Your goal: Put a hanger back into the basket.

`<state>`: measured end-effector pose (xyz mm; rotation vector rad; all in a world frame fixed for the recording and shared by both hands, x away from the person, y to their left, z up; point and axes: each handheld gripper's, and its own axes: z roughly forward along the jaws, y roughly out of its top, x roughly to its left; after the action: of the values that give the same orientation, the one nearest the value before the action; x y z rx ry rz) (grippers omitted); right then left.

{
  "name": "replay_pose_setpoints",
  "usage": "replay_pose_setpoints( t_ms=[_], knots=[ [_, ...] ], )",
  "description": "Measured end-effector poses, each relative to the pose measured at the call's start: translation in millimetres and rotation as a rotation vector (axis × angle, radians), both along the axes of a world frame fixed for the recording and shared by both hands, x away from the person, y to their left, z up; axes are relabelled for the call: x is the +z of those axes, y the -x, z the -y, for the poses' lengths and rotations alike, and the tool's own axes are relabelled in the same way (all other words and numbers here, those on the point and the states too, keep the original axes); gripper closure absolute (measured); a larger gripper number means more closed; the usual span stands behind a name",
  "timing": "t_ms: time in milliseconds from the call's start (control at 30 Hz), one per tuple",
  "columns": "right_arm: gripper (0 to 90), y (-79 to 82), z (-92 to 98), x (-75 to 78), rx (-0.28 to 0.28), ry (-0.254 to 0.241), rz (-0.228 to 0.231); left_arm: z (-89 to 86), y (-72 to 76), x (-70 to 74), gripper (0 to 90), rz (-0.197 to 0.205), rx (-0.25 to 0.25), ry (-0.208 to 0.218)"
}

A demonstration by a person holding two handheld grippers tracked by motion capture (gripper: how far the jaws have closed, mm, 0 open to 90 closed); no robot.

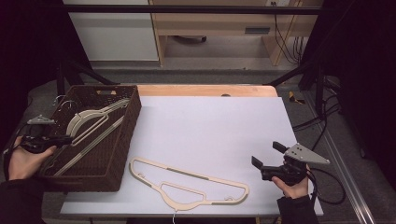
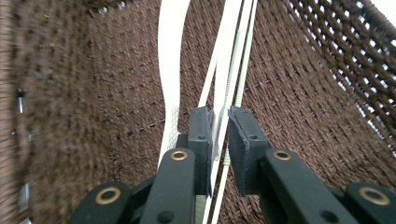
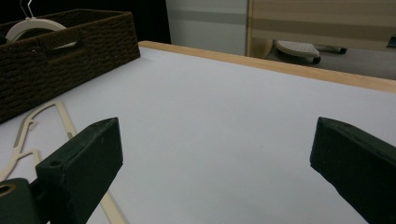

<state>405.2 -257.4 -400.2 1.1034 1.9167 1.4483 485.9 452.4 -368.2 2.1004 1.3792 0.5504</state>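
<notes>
My left gripper [image 2: 219, 135] sat in the basket [image 1: 122, 140], its nearly closed jaws loosely straddling a hanger [image 2: 223, 84] running straight ahead. My right gripper [image 1: 270, 157] stood wide apart, far off

The woven basket [image 1: 122, 140] sits at the left of my desk [image 1: 210, 126], with several hangers [image 1: 88, 122] lying in it (stacked loosely). Another hanger [image 1: 187, 182] lies flat on the desk just right of the basket, near the front edge.

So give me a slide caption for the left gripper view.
Left gripper with black jaws narrowly parted around a thin cream plastic hanger bar inside the brown woven basket.
</notes>
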Motion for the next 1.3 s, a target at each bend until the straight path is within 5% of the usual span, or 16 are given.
replay_pose_setpoints(
  t_ms=[367,833,1100,1300],
  knots=[
    [3.2,-2.2,-9.4,5.4,0.023,-0.005,0.013,11.5,30.4,29.5,70.8,0.178,-0.025,0.105],
    [3.7,-6.5,-20.9,11.4,0.046,-0.016,0.018,72.4,61.9,60.9,30.7,0.454,-0.136,0.298],
    [4.7,-8.4,-26.3,12.0,0.065,-0.021,0.005,112.8,73.1,49.6,13.0,0.467,-0.226,0.340],
    [5.2,-8.8,-36.0,11.7,0.094,-0.012,-0.007,145.6,77.3,29.5,8.9,0.463,-0.297,0.361]
  ],
)
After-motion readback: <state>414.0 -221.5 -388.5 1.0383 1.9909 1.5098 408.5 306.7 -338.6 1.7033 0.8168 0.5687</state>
